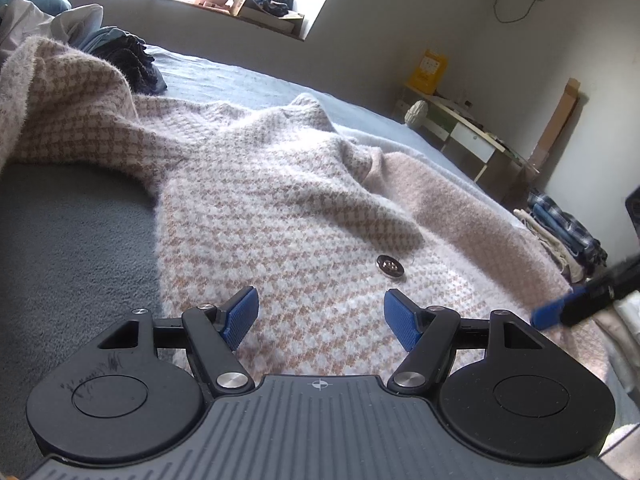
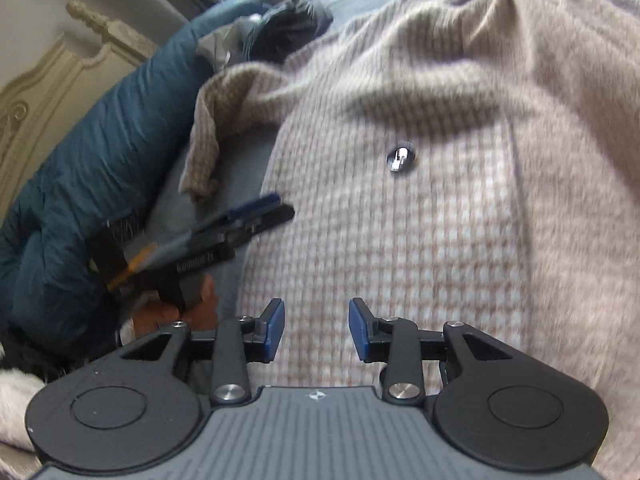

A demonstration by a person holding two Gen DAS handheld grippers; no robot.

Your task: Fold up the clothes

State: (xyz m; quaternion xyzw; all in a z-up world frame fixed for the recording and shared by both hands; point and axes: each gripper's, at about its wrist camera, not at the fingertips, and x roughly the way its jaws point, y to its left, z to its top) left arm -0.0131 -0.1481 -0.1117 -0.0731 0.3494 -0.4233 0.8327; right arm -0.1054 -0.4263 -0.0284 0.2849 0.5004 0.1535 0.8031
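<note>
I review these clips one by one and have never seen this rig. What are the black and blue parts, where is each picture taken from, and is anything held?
A person holds two hand-held grippers; no robot arm. Each picture comes from a camera on one gripper, looking along its blue-padded fingers. The left gripper and the right gripper both hover with jaws open, holding nothing. Below them a fuzzy beige houndstooth coat with a dark button lies spread on a grey-blue bed. A hand shows under the left gripper.
</note>
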